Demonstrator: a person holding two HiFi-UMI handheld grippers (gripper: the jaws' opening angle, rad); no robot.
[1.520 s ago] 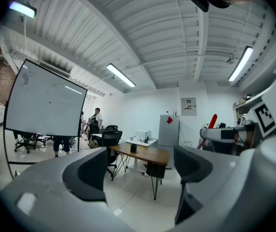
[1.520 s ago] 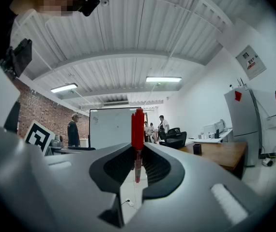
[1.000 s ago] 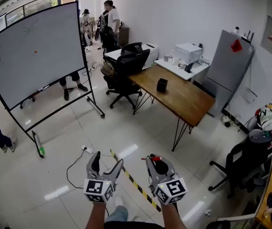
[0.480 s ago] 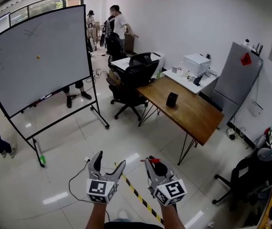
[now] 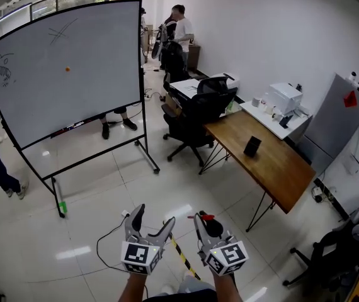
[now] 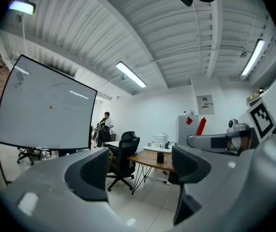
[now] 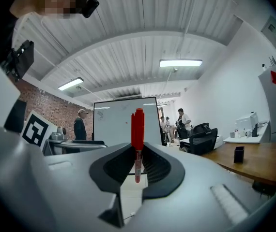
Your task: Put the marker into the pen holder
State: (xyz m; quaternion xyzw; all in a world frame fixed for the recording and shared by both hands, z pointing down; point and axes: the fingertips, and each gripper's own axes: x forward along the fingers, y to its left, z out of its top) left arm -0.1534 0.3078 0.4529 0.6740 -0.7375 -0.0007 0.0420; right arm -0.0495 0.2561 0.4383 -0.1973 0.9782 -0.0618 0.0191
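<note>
The red marker point(image 7: 137, 129) stands pinched in the right tongs point(image 5: 205, 224) at the bottom middle, the empty left tongs point(image 5: 153, 215), just closing a little, are apart, and the pen holder point(image 5: 252, 146) sits far off, middle right.

The red marker point(image 7: 137, 129) is standing upright, pinched between the right gripper's point(image 7: 137, 162) closed jaws, its cap poking up above them. The black pen holder point(image 5: 252, 146) is sitting upright on the wooden desk point(image 5: 280, 172), open top up, well apart from the marker
</note>
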